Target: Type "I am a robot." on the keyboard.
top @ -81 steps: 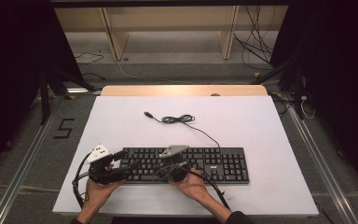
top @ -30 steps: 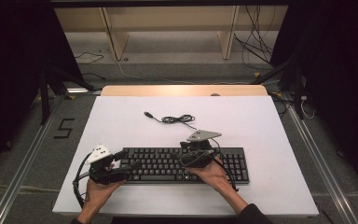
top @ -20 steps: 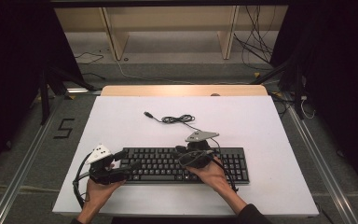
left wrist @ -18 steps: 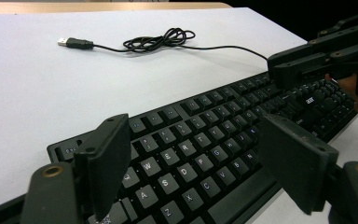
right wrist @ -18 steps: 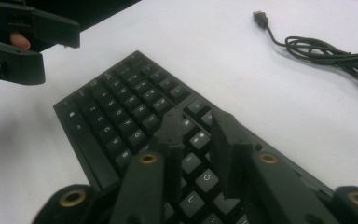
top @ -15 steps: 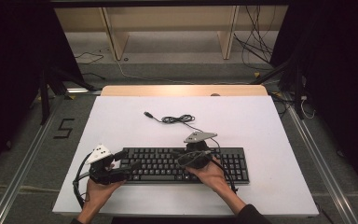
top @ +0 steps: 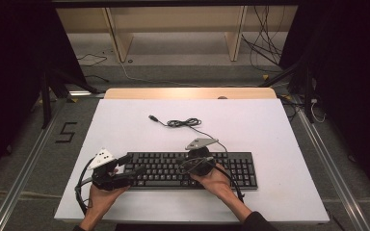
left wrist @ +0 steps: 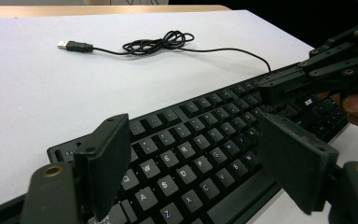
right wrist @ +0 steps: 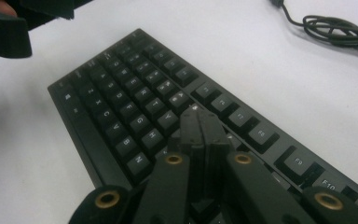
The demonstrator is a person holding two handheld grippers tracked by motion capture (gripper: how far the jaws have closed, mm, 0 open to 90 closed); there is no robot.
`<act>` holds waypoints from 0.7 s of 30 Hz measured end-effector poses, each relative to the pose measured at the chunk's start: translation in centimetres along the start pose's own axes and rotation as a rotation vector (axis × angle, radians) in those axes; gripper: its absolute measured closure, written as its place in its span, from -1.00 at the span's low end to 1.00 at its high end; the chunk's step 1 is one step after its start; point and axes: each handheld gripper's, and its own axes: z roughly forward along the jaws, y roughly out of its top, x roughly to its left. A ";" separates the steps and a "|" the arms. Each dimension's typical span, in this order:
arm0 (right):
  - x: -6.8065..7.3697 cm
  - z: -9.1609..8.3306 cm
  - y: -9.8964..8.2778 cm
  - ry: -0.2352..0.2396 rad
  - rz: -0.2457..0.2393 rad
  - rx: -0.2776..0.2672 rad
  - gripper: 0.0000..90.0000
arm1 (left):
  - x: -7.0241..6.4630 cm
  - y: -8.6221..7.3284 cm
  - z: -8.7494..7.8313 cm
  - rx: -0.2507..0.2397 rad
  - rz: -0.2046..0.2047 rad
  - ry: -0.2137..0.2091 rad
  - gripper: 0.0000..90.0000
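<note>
A black keyboard (top: pixel 164 168) lies across the near half of the white table (top: pixel 270 130). My left gripper (top: pixel 131 165) rests at its left end, jaws wide open over the letter keys (left wrist: pixel 168 140) with nothing between them (left wrist: pixel 200 154). My right gripper (top: pixel 185 166) hovers over the keyboard's middle, pointing left. Its jaws have just been closing and now stand shut and empty, tips (right wrist: pixel 198 119) just above the keys (right wrist: pixel 121 102). From the left gripper view the right gripper (left wrist: pixel 270 88) shows beyond, over the far keys.
The keyboard's thin black cable (top: pixel 185 122) lies coiled behind it, its USB plug (left wrist: pixel 70 45) loose on the table. A wooden strip (top: pixel 188 93) borders the far edge. Bare white surface surrounds the keyboard to the right and back.
The right hand has moved rightward along the keyboard since the earliest frame, and its jaws have closed to shut. The left hand has stayed put.
</note>
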 end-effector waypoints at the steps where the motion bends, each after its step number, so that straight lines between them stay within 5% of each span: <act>1: 0.0 0.1 0.0 -0.001 0.003 0.009 1.00 | 0.0 0.0 0.0 0.000 0.001 0.000 -0.44; 21: -0.5 1.8 -0.6 -0.094 0.002 0.114 1.00 | 0.0 0.0 0.0 0.001 -0.001 -0.001 -0.44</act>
